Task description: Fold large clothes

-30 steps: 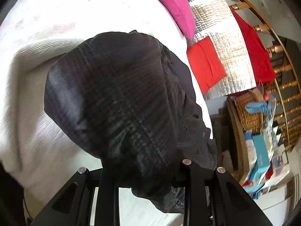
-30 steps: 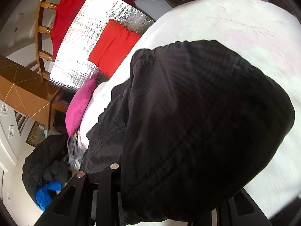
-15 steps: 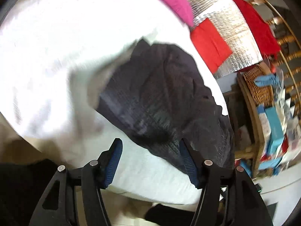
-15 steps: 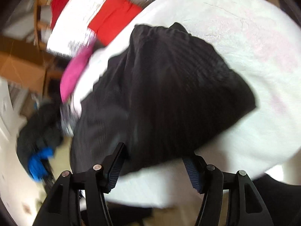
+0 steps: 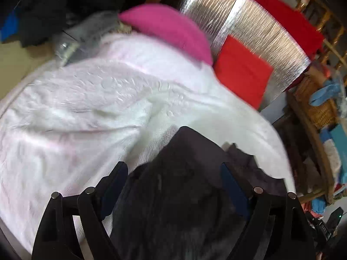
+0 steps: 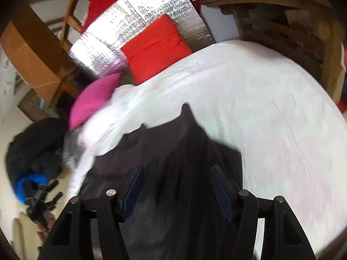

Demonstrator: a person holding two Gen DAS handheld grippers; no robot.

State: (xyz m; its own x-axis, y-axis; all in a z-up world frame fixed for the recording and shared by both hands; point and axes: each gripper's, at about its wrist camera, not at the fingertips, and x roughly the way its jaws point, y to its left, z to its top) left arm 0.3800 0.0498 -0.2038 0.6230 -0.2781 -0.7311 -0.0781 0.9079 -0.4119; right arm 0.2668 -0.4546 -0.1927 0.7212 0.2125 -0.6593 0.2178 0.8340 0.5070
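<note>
A large dark garment (image 5: 186,186) lies on the near edge of the white bed cover (image 5: 86,112). It also shows in the right wrist view (image 6: 177,162), bunched with a pointed corner toward the bed's middle. My left gripper (image 5: 173,173) is open, jaws spread wide above the garment, holding nothing. My right gripper (image 6: 175,173) is open too, jaws wide above the same dark cloth, on the white bed cover (image 6: 271,108). Both views are motion-blurred.
A pink pillow (image 5: 169,28) and a red cushion (image 5: 240,75) lean on a silver foil panel (image 5: 256,26) at the bed's head. A pile of dark and blue clothes (image 6: 32,158) lies on the floor. A wicker basket (image 5: 316,106) and shelves stand beside the bed.
Both grippers held the dark garment shut one second ago. They have opened, dropped it on the bed and pulled back and up. The garment now lies flatter near the bed edge.
</note>
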